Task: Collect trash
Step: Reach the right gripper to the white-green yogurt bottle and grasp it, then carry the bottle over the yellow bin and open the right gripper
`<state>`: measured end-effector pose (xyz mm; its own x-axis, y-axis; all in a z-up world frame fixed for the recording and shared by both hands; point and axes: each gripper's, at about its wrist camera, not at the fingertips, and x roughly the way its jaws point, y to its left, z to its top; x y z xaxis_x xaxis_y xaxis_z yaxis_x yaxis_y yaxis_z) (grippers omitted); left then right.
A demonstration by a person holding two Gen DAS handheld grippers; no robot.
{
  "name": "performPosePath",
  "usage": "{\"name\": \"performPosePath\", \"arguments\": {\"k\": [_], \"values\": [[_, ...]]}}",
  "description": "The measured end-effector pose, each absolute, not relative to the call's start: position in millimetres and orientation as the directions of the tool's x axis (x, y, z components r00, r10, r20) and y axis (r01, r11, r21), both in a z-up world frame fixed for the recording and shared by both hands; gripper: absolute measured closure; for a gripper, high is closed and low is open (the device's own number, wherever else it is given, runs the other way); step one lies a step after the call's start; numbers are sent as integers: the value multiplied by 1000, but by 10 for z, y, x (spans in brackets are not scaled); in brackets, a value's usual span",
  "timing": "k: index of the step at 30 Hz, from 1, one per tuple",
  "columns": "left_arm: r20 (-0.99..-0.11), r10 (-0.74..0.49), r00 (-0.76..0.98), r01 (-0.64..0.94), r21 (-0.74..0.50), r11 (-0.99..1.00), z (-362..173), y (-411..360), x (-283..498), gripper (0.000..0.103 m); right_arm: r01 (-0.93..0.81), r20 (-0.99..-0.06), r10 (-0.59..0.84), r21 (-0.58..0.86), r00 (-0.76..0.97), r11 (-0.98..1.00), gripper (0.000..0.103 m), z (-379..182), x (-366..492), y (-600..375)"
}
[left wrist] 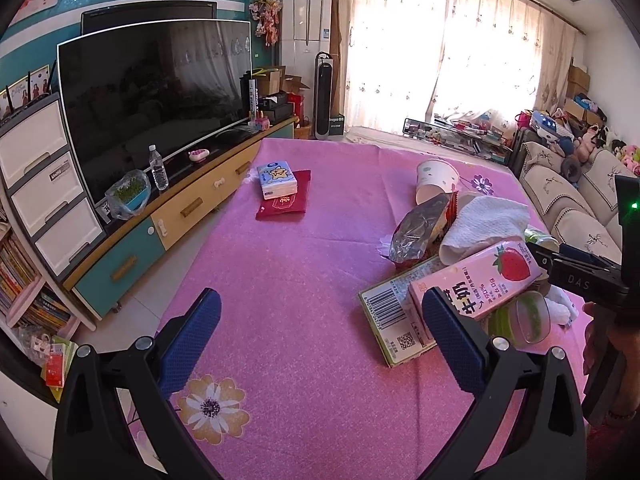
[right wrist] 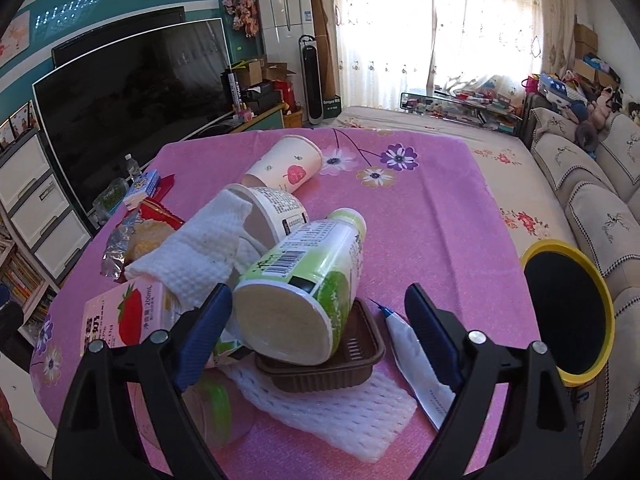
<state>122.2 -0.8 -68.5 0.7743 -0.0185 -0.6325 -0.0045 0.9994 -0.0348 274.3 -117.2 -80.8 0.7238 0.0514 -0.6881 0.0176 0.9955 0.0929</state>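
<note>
A pile of trash lies on the pink tablecloth point(right wrist: 440, 208). In the right wrist view my right gripper point(right wrist: 318, 332) is open, its blue fingers on either side of a green and white bottle point(right wrist: 304, 276) lying on a brown tray point(right wrist: 352, 364). Around it are a strawberry milk carton point(right wrist: 120, 316), a paper towel point(right wrist: 196, 252), a white tub point(right wrist: 276, 208), a paper cup point(right wrist: 288, 168), white foam netting point(right wrist: 340, 412) and a white wrapper point(right wrist: 416, 364). My left gripper point(left wrist: 320, 332) is open and empty over bare cloth, left of the carton point(left wrist: 480, 280) and a flat barcode box point(left wrist: 396, 320).
A yellow-rimmed bin point(right wrist: 568, 312) stands off the table's right edge by the sofa point(right wrist: 592, 200). A tissue pack point(left wrist: 277, 179) on a red pouch point(left wrist: 286, 200) lies at the far left of the table. A TV point(left wrist: 152, 100) on a low cabinet is further left.
</note>
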Motion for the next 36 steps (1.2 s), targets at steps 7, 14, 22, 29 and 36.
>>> {"name": "performPosePath", "arguments": {"k": [7,14,22,29,36], "values": [[-649,-40,760,-1,-63,998,-766,-8,1335,4,8,-702,35,58,711,998,33,-908,2874,-1102],[-645,-37,763,4,-52,999,-749,-39,1324,4,7,-687,55,86,724,996,51,-827,2849,-1245],[-635,-46,771,25,-43,999,-687,-160,1268,4,-5,-622,81,123,779,992,54,-395,2539,-1575],[-625,-70,778,67,-28,997,-607,-363,1215,4,6,-584,90,160,807,987,54,-193,2380,-1892],[-617,-89,782,94,-24,995,-538,-448,1174,4,29,-540,82,193,838,981,54,-30,2290,-2165]]}}
